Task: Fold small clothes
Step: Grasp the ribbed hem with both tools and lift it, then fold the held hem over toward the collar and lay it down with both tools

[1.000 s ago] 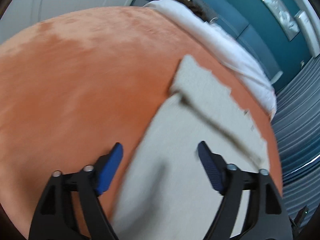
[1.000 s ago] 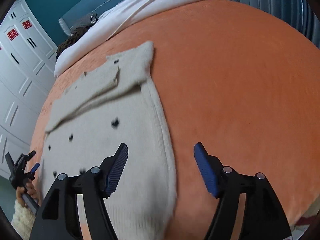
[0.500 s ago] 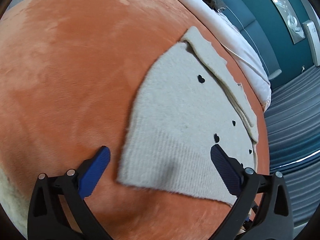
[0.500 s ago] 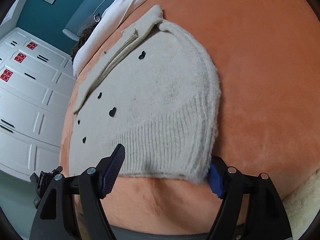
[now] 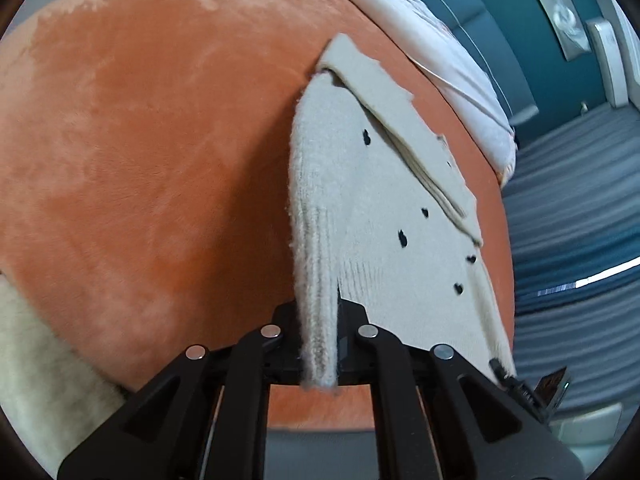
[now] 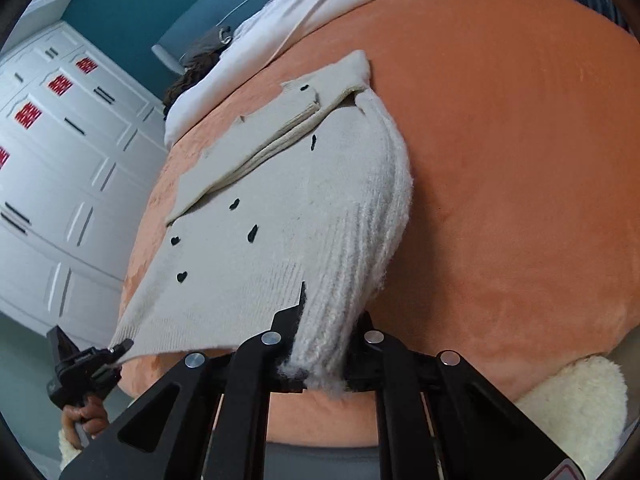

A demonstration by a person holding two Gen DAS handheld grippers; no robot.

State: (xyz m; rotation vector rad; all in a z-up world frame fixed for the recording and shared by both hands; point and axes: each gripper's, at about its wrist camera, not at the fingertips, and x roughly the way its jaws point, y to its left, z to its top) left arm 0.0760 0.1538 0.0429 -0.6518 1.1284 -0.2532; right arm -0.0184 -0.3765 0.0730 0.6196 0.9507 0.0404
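Surroundings: a white duvet [image 6: 256, 56] is lying along the far edge of the orange bedspread [image 5: 152, 152], with white wardrobe doors [image 6: 60, 168] and a teal wall [image 6: 132, 4] standing beyond.
Sweater: the cream heart-dotted sweater [image 5: 384, 216] is lying spread on the bedspread, sleeves folded across its top.
Left gripper [image 5: 320, 344]: clamping the ribbed hem's left corner.
Right gripper [image 6: 324, 344]: pinching the hem's right corner.
Change: half a second ago both sets of jaws were gaping beside the hem; now the corners are lifting.

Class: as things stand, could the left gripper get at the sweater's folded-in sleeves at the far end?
Probably not yet: the left gripper is shut on the sweater hem, so it must release first; nothing lies on the sleeves.
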